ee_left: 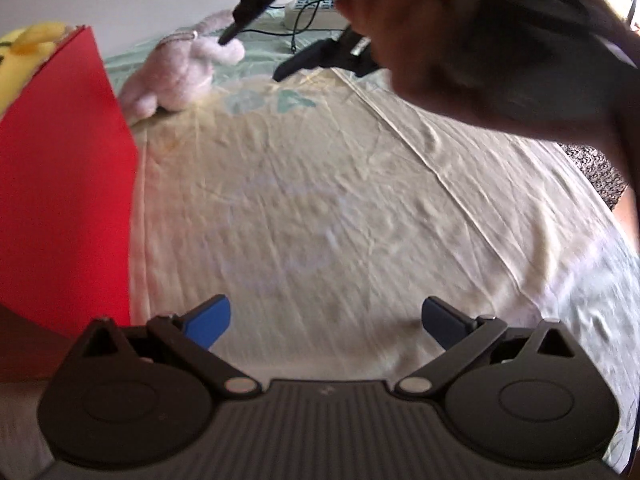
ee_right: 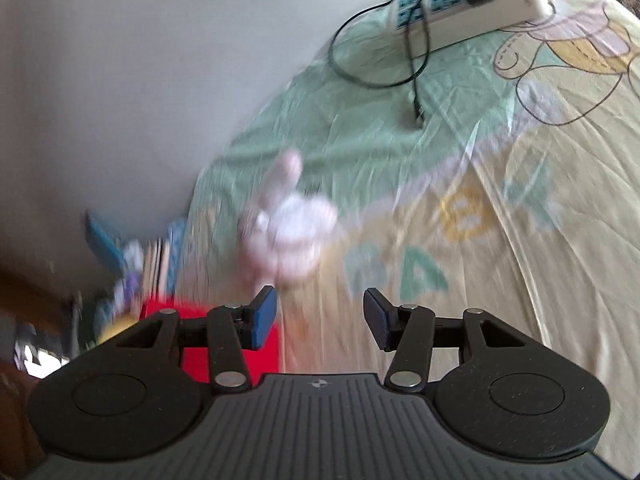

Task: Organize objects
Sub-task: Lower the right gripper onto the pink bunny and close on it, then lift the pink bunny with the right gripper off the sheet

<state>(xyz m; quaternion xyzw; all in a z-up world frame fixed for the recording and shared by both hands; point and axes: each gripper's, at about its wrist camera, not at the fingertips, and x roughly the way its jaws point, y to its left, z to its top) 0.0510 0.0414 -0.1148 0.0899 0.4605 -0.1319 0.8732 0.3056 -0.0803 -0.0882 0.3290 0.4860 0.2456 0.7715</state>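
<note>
A pale pink plush toy [ee_left: 176, 76] lies on the bed sheet [ee_left: 320, 208] near the wall; the right wrist view shows the plush toy [ee_right: 288, 224] blurred, ahead of the fingers. My right gripper [ee_left: 252, 56] hovers open just above and to the right of it, held by a hand [ee_left: 452, 52]; in its own view the right gripper [ee_right: 320, 322] has nothing between its blue pads. My left gripper [ee_left: 326, 322] is open and empty low over the sheet. A red box [ee_left: 64, 200] stands at the left with a yellow soft toy [ee_left: 28, 52] in it.
A white power strip [ee_right: 472, 12] with black cables [ee_right: 416, 92] lies on the bed by the wall. Books and other items [ee_right: 132, 264] sit blurred beside the red box [ee_right: 228, 344]. A dark patterned cloth [ee_left: 596, 172] shows at the bed's right edge.
</note>
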